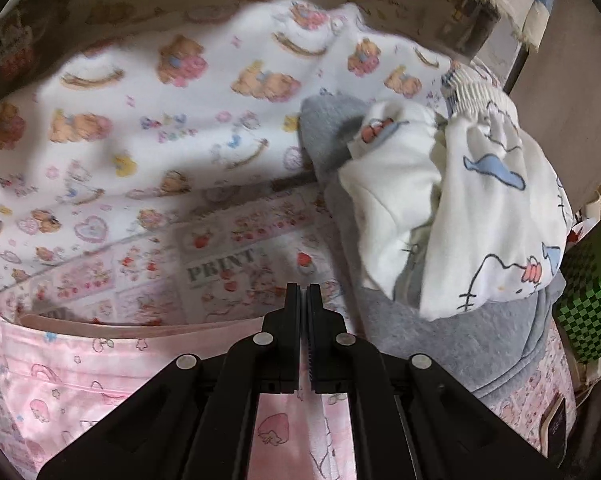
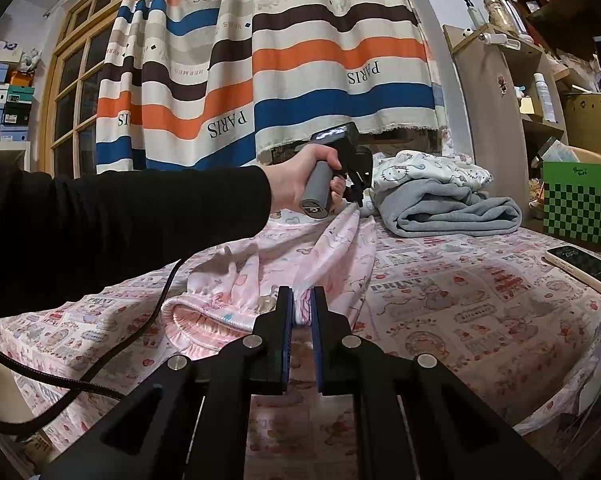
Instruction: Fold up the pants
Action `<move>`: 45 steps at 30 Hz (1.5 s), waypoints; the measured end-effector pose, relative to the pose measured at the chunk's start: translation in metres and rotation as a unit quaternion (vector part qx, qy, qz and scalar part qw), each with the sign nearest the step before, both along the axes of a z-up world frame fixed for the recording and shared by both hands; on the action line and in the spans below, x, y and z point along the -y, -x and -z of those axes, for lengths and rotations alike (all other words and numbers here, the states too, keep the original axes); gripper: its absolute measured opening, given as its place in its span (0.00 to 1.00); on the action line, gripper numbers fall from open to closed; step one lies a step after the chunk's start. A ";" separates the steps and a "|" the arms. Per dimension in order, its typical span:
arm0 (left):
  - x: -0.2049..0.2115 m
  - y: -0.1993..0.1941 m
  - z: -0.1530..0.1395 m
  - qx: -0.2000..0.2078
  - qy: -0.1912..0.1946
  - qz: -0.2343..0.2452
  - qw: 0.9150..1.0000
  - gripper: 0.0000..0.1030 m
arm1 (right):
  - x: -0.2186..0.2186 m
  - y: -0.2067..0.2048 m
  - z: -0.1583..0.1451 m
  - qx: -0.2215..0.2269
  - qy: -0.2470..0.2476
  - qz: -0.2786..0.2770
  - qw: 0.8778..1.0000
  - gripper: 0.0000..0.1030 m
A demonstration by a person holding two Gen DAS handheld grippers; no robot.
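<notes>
Between both tongs [image 2: 301, 308], pink pants [image 2: 332, 256].

At bottom centre, the right gripper [image 2: 301, 304] pinches the waistband of the pink pants [image 2: 300, 256] on the bed [image 2: 480, 312]. Mid-frame, a hand [image 2: 300, 182] holds the left gripper [image 2: 358, 200], clamped on the pants' far end.

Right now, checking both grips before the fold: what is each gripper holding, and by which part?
Right gripper pinches the pink pants at the elastic waistband. Left gripper pinches the same pants at the far, leg end.
</notes>
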State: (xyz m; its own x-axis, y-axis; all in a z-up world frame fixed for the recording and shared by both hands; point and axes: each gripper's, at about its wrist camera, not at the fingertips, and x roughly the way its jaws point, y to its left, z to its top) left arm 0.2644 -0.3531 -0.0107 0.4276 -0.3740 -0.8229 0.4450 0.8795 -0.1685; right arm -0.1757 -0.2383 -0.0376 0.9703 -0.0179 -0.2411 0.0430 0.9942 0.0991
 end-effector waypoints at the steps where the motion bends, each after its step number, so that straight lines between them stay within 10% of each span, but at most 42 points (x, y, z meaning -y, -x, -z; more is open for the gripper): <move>1: 0.001 -0.002 0.004 -0.009 0.005 0.000 1.000 0.02 | 0.001 -0.001 0.000 -0.003 -0.004 0.000 1.000 0.08; 18: 0.006 -0.011 0.031 -0.048 0.042 0.013 0.998 0.03 | 0.008 -0.003 0.000 -0.015 -0.010 0.019 1.000 0.11; 21: -0.003 -0.003 0.015 -0.006 0.036 0.024 0.999 0.14 | 0.012 -0.002 -0.001 -0.013 -0.008 0.042 0.999 0.40; 23: -0.016 0.006 -0.003 0.029 0.046 0.019 0.998 0.39 | 0.021 -0.002 -0.002 -0.005 -0.020 0.053 0.998 0.67; 32: -0.122 0.093 -0.078 0.205 0.047 -0.049 0.976 0.47 | 0.058 -0.028 -0.017 -0.020 -0.009 0.074 0.997 0.68; 39: -0.212 0.180 -0.083 0.294 -0.010 -0.111 0.949 0.53 | 0.074 -0.039 -0.027 -0.021 -0.018 0.089 0.996 0.68; 45: -0.255 0.258 -0.033 0.258 0.021 -0.101 0.961 0.53 | 0.083 -0.042 -0.030 -0.034 -0.071 0.090 0.993 0.68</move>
